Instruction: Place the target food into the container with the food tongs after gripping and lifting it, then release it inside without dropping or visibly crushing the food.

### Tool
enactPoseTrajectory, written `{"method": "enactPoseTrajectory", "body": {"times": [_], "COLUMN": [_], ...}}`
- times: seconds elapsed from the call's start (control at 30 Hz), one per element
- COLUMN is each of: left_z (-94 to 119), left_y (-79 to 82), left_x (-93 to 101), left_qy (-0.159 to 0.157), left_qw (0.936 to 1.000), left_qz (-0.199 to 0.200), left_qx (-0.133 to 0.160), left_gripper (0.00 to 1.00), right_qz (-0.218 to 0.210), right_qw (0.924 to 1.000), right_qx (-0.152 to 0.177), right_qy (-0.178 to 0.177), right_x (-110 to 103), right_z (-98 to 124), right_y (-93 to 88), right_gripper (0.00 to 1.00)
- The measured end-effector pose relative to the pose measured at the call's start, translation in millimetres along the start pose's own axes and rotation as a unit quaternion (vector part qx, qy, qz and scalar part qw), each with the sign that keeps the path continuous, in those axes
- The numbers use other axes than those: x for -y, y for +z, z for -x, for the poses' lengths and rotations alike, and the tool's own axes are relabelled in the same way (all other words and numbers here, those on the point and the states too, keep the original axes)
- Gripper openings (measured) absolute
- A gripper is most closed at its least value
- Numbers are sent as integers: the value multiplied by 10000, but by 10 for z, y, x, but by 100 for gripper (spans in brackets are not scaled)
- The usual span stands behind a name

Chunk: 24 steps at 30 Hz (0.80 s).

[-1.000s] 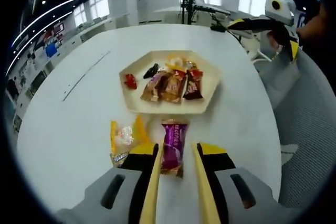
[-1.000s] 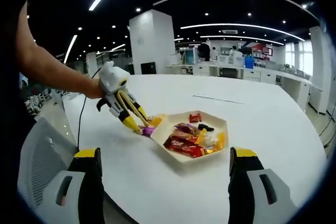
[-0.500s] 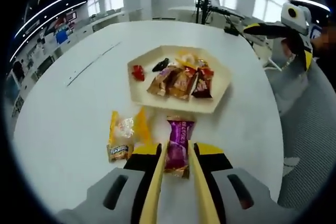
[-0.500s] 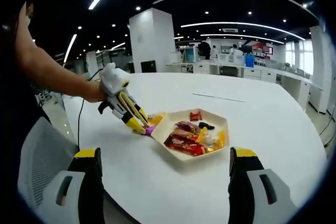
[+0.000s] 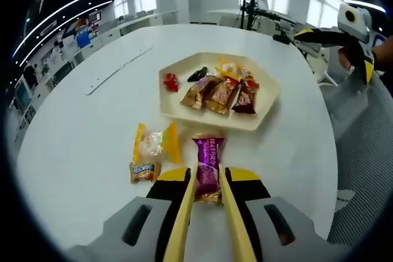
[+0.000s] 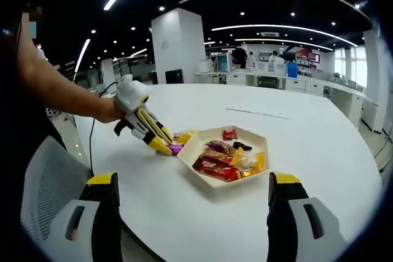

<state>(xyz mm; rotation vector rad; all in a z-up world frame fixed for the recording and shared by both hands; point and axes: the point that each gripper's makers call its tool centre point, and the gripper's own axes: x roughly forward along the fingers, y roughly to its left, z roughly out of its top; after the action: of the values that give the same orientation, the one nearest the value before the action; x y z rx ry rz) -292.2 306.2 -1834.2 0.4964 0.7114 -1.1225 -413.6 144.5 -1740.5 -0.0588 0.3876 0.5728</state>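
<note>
Jaws of the left gripper sit close either side of the purple candy bar, tongs pressing or near pressing its lower half, so clamped on it as far as I can tell; bar looks still flat on the white surface, not lifted. Ahead of the jaws is the hexagonal tray with wrapped sweets inside, bar's far end just short of its near rim. Left of the jaws lie a yellow packet and a small orange candy, apart from the tongs. Right gripper jaws wide apart, holding nothing, well back from the tray. Risks: grip is low on the bar so it could pivot or slip out on the lift; squeezing harder may crush the wrapper; bar may catch the tray rim when carried forward if lift is too shallow
</note>
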Motion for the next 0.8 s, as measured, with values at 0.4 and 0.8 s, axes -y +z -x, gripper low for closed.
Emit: {"method": "enactPoseTrajectory", "body": {"times": [0.4, 0.8], "left_z": [238, 474], "left_y": [-16, 276], "left_x": [-41, -89], "left_qy": [-145, -378], "left_qw": [9998, 9990], "left_qz": [6, -228], "left_qx": [-98, -72], "left_gripper": [18, 19], "right_qz": [6, 54], "right_qw": [10000, 10000], "right_qx": [-21, -42], "right_qy": [27, 51], "right_x": [-12, -30], "right_z": [-4, -5], "right_y": [-5, -6], "right_gripper": [99, 99]}}
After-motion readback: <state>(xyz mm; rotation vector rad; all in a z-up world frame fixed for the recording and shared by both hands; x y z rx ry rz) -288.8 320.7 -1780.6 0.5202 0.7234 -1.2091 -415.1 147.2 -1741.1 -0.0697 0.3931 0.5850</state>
